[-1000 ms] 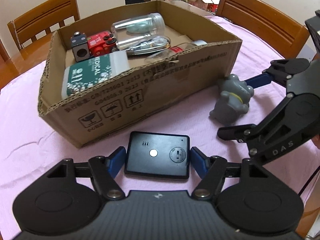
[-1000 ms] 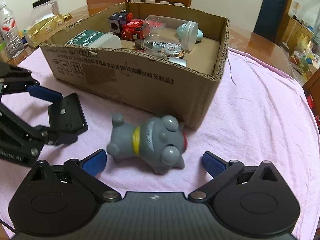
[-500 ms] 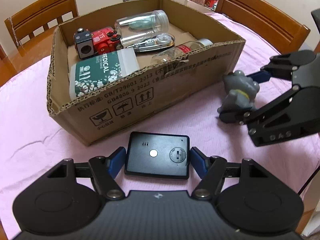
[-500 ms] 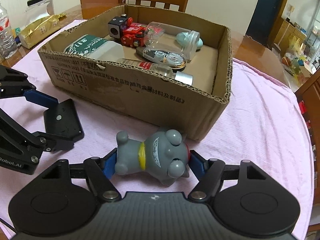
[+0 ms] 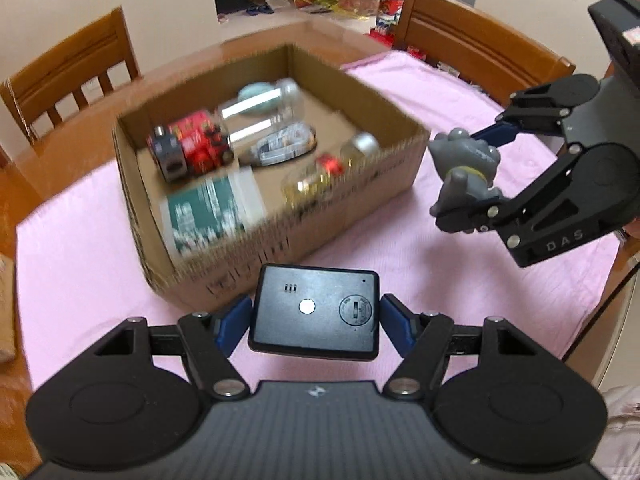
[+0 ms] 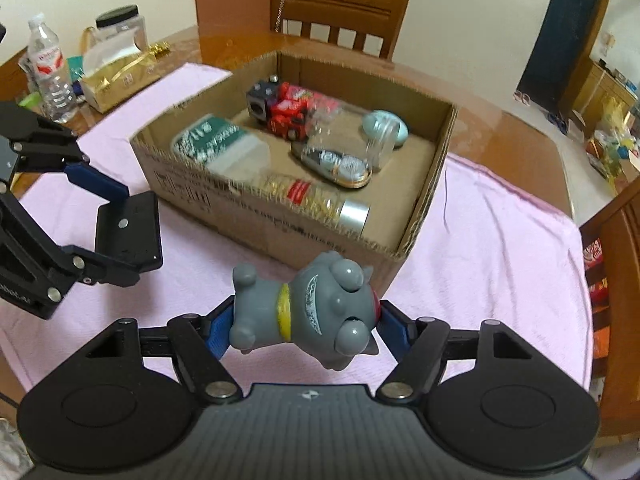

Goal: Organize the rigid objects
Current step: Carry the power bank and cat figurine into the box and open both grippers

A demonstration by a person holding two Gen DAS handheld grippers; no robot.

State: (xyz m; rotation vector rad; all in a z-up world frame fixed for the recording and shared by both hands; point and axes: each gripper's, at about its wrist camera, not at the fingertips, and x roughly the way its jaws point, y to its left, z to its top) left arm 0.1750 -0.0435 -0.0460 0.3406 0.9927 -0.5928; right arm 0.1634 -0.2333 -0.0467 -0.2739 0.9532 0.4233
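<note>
My left gripper [image 5: 316,318] is shut on a flat black device [image 5: 316,312], held above the pink cloth in front of the cardboard box [image 5: 352,208]. My right gripper [image 6: 300,326] is shut on a grey toy animal [image 6: 308,312] with a yellow collar, lifted clear of the cloth near the box's front right corner. In the left wrist view the toy [image 5: 464,168] hangs in the right gripper [image 5: 476,172] beside the box. The right wrist view shows the black device [image 6: 128,232] in the left gripper [image 6: 108,232] at the left. The box holds several items.
Inside the box lie a green-labelled packet [image 6: 212,144], a red and black toy [image 6: 280,108], a clear jar [image 6: 360,132] and a bottle with a silver cap [image 6: 320,200]. Wooden chairs [image 6: 340,16] surround the table. A water bottle [image 6: 50,76] and gold tissue box [image 6: 116,76] stand far left.
The right gripper closed on the grey toy. Both grippers then rose with their objects off the cloth, so the box interior now shows from higher up.
</note>
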